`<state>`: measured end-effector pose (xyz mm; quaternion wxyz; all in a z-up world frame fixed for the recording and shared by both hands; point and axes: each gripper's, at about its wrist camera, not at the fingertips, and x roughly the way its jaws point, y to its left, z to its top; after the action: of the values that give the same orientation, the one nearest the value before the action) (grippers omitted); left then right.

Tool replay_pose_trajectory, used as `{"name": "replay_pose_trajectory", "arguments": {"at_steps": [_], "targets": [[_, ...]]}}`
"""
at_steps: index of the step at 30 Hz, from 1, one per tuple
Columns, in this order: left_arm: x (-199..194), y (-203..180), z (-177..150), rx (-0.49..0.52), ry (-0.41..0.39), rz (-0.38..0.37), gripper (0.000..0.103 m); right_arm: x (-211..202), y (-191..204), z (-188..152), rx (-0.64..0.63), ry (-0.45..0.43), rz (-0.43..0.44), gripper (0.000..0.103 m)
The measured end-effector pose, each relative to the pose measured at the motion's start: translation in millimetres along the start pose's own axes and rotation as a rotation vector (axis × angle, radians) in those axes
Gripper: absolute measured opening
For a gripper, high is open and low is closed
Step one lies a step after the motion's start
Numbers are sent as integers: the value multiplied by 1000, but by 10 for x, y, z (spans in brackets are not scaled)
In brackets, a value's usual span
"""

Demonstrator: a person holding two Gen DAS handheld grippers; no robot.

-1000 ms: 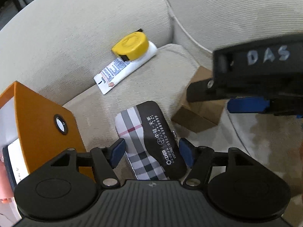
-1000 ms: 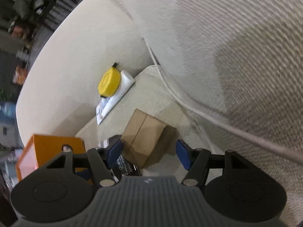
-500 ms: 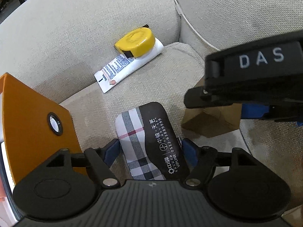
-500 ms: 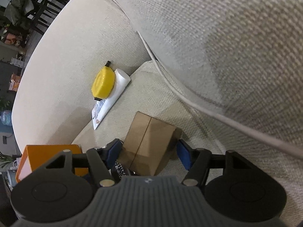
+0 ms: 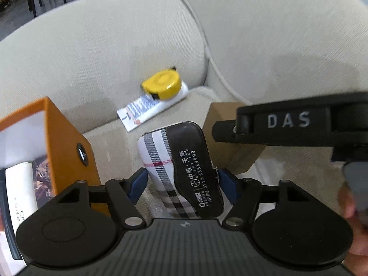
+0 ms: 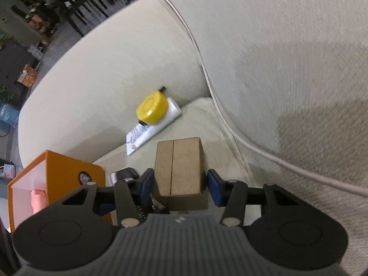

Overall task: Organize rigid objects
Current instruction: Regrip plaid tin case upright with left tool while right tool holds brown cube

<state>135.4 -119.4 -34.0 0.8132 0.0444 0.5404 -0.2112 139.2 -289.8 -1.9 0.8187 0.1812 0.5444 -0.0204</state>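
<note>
**Ana:** Left wrist view first. What has the left gripper (image 5: 181, 182) got?

**Ben:** Its jaws are closing on the plaid glasses case (image 5: 178, 168); both blue pads sit against the case's sides, low on its near half. The case tilts up off the sofa seat (image 5: 110, 138), so I judge it gripped and being raised. The orange box (image 5: 62, 142) stands open just to the left, already holding some things.

**Ana:** How should that lift go?

**Ben:** Keep the squeeze square across the narrow width. The case is smooth and rounded, so it could pivot or slip out. The gripper points steeply down; I would hold that angle until the case clears the box wall.

**Ana:** The black bar marked DAS?

**Ben:** That is the right gripper (image 5: 292, 126), crossing in from the right, over the cardboard box (image 5: 220, 119). Part of the person's hand (image 5: 349, 209) shows at the right edge.

**Ana:** Now the right wrist view.

**Ben:** The right gripper's jaws are also closing, the cardboard box between them. The left pad touches it; the right pad looks a hair apart, so I cannot call it gripped. It also aims steeply down. Behind, the yellow tape measure (image 6: 151, 110) lies on the white tube (image 6: 156, 130) against the armrest (image 6: 103, 73), both untouched.
</note>
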Motion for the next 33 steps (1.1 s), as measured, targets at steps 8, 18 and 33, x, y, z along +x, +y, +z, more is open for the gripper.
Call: {"name": "replay_pose_trajectory", "arguments": {"at_steps": [8,18,33], "targets": [[-371,8,95,48,-71,14,1,-269,62,3,-70,-92,8,49],[-47,-194,193,180,-19,34,32,-234,-1,-3,-32,-81,-20,49],[656,-358,353,336,34,81,62,-1,-123,44,31,-14,-117,49]]}}
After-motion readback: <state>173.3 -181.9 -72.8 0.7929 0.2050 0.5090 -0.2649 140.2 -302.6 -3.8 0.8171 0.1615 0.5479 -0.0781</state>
